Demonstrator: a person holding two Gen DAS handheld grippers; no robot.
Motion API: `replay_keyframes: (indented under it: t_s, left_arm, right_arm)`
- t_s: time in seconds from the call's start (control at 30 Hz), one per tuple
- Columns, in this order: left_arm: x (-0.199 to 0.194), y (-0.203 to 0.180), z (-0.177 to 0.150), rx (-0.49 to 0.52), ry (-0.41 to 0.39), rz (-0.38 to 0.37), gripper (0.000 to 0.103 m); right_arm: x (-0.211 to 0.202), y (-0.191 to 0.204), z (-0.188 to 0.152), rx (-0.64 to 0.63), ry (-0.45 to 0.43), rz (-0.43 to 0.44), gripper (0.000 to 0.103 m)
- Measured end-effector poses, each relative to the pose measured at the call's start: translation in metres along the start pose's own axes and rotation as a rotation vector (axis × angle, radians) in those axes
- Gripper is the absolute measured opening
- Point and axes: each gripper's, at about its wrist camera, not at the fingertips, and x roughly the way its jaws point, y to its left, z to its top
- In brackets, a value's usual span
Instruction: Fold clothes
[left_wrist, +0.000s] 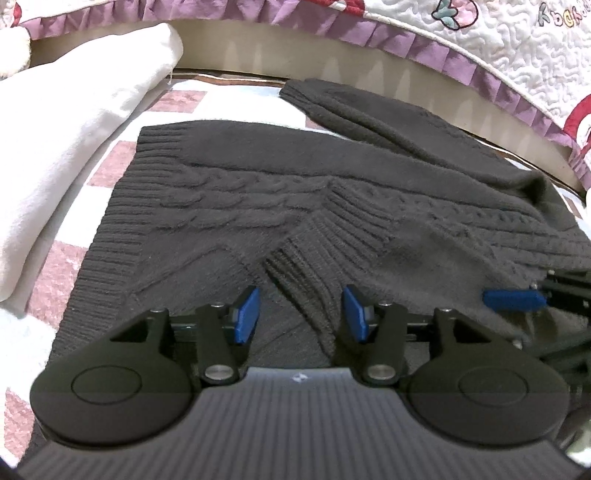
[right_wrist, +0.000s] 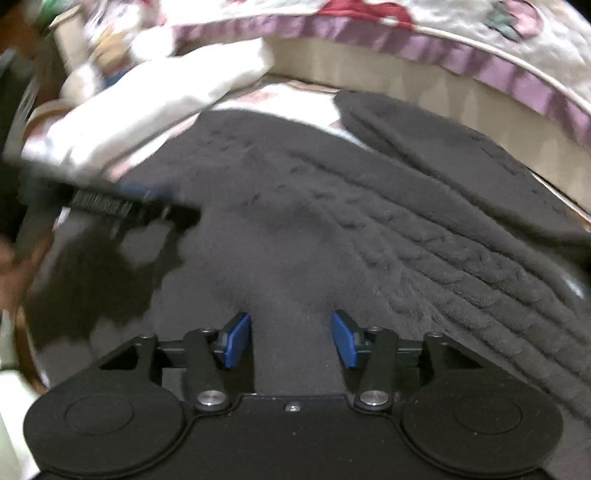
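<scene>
A dark grey cable-knit sweater (left_wrist: 229, 192) lies flat on a pink-and-white checked cover (left_wrist: 110, 162). One sleeve is folded across the body, and its ribbed cuff (left_wrist: 314, 240) ends just ahead of my left gripper (left_wrist: 301, 314). That gripper hovers low over the sweater with its blue pads apart, the sleeve's edge running between them with neither pad pressing on it. The other sleeve (left_wrist: 369, 107) stretches off to the far right. A blue pad (left_wrist: 513, 299) of my right gripper shows at the right edge. In the blurred right wrist view, my right gripper (right_wrist: 291, 339) stands open over the plain knit of the sweater (right_wrist: 295, 240).
A folded white cloth (left_wrist: 74, 129) lies along the sweater's left side. Behind the sweater rises a beige bed side (left_wrist: 258, 55), with a white quilt with a purple frill (left_wrist: 480, 48) hanging over it. The left gripper's dark frame (right_wrist: 110, 206) shows blurred at the left of the right wrist view.
</scene>
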Motion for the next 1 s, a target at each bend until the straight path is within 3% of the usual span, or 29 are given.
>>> replay_keyframes:
  t_s: [0.1,0.2,0.33,0.43,0.53,0.6,0.73,0.87,1.0]
  left_arm:
    - [-0.002,0.002,0.002,-0.011,0.004,-0.008,0.050]
    - [-0.013,-0.002,0.004,0.021,-0.051,-0.006,0.047]
    - [-0.032,-0.017,0.005,0.081,-0.138,-0.117,0.047]
    - [-0.025,-0.036,-0.006,0.138,-0.089,-0.222,0.047]
    - [-0.006,-0.050,-0.019,0.194,-0.005,-0.199,0.047]
    - [0.003,-0.054,-0.024,0.216,0.018,-0.166,0.047]
    - [0.002,-0.053,-0.023,0.209,0.033,-0.137,0.046]
    - [0.002,-0.058,-0.026,0.278,0.024,-0.085,0.046]
    - [-0.001,-0.053,-0.023,0.256,0.034,-0.084,0.046]
  right_arm:
    - [0.006,0.001,0.008,0.085,-0.007,0.011,0.063]
    - [0.003,0.019,0.003,0.090,0.021,0.067,0.063]
    - [-0.010,0.038,-0.020,0.085,0.023,0.117,0.064]
    - [-0.020,0.026,-0.030,0.130,0.001,0.144,0.062]
    - [-0.026,-0.011,-0.034,0.239,-0.020,0.129,0.057]
    - [-0.032,-0.041,-0.037,0.326,-0.046,0.063,0.055]
    - [-0.041,-0.076,-0.043,0.349,-0.059,-0.034,0.031]
    - [-0.046,-0.083,-0.046,0.268,-0.032,-0.148,0.030]
    - [-0.052,-0.084,-0.048,0.204,0.011,-0.197,0.030]
